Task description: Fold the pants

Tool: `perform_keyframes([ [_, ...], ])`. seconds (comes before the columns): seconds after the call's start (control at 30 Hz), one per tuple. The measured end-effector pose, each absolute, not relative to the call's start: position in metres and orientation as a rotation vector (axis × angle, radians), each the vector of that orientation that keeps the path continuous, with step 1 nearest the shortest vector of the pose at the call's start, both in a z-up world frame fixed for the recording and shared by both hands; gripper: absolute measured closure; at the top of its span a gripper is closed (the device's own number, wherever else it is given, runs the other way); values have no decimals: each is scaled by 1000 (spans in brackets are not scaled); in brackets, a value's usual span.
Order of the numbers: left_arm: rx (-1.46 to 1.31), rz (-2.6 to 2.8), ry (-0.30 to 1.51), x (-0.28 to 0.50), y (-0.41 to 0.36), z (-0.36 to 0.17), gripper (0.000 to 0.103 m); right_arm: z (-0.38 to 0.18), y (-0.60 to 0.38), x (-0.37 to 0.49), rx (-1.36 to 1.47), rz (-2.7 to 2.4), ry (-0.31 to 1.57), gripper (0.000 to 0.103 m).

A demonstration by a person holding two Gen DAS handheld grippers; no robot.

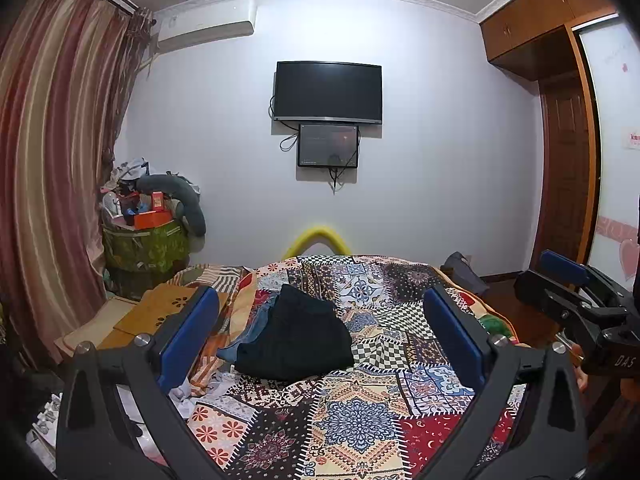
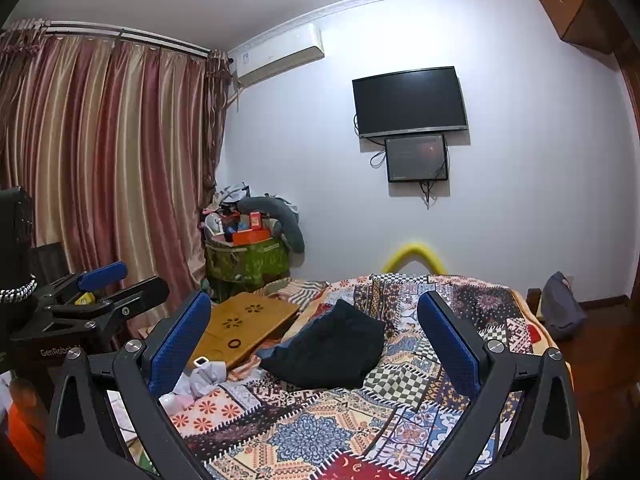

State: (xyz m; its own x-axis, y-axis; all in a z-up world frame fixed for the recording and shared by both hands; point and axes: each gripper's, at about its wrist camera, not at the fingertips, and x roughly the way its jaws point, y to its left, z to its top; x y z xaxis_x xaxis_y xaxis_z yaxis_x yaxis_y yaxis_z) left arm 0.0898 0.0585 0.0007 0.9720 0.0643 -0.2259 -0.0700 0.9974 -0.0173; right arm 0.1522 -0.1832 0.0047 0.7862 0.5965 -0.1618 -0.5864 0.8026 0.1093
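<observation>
Left wrist view: my left tongs (image 1: 320, 336) are spread wide with nothing between the blue pads, held up above the patchwork quilt (image 1: 360, 412). The dark pants (image 1: 298, 340) lie ahead on the bed in a compact bundle, with a lighter blue garment (image 1: 256, 330) poking out from under their left side. At the right edge I can see my right tongs (image 1: 568, 280), well apart from the cloth. From the right wrist it's the same story: those jaws gape too, empty, and the pants (image 2: 332, 350) sit out front near a wooden lap tray (image 2: 244, 328).

I'd say no fold is being worked right now; whether this bundle is finished or waiting, I can't tell. If it needs folding, both tongs must reach forward and down, find two edges, and pinch the dark cloth alone, not the blue piece beneath.
</observation>
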Motion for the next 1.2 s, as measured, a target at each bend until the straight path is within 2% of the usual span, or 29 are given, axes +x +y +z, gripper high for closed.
perform_keyframes([
  [1.2, -40, -1, 266, 97, 63, -3, 0, 1, -185, 155, 59, 619, 211, 0],
])
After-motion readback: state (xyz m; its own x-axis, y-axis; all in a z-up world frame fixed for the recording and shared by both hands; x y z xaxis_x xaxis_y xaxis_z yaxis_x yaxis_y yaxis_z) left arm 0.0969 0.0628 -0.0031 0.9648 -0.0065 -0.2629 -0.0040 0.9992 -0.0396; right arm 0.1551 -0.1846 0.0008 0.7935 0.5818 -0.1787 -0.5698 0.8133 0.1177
